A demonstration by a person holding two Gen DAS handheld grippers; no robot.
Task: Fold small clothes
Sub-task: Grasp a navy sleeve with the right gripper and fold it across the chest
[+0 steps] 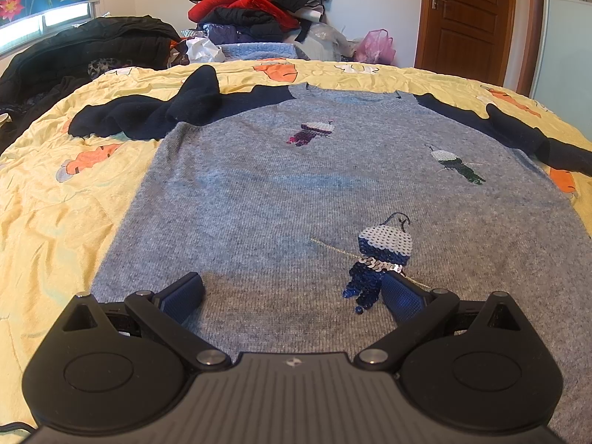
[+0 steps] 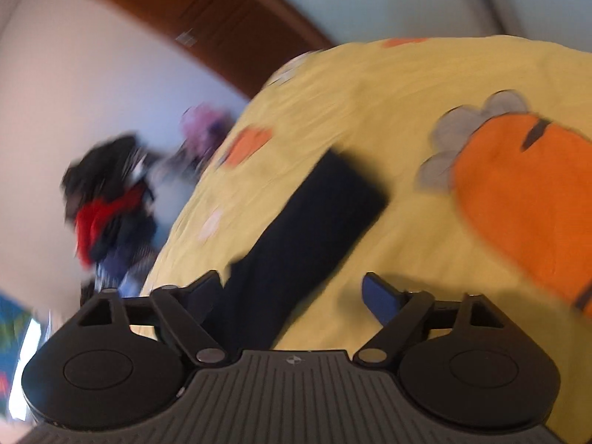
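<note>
A small grey knitted sweater (image 1: 281, 199) with navy sleeves and sequin figures lies flat, front up, on the yellow bedspread (image 1: 55, 214). Its left sleeve (image 1: 148, 114) is bunched near the shoulder; its right sleeve (image 1: 525, 133) stretches out to the right. My left gripper (image 1: 292, 292) is open and empty, low over the sweater's hem. In the blurred right wrist view, my right gripper (image 2: 292, 288) is open just above the end of a navy sleeve (image 2: 314, 222), which runs between the fingers; its left finger (image 2: 207, 288) is at the sleeve's edge.
A pile of red, black and blue clothes (image 1: 259, 3) stands behind the bed, with dark jackets (image 1: 85, 48) at the far left. A wooden door (image 1: 470, 18) is at the back right. The bedspread has orange carrot patches (image 2: 525, 192).
</note>
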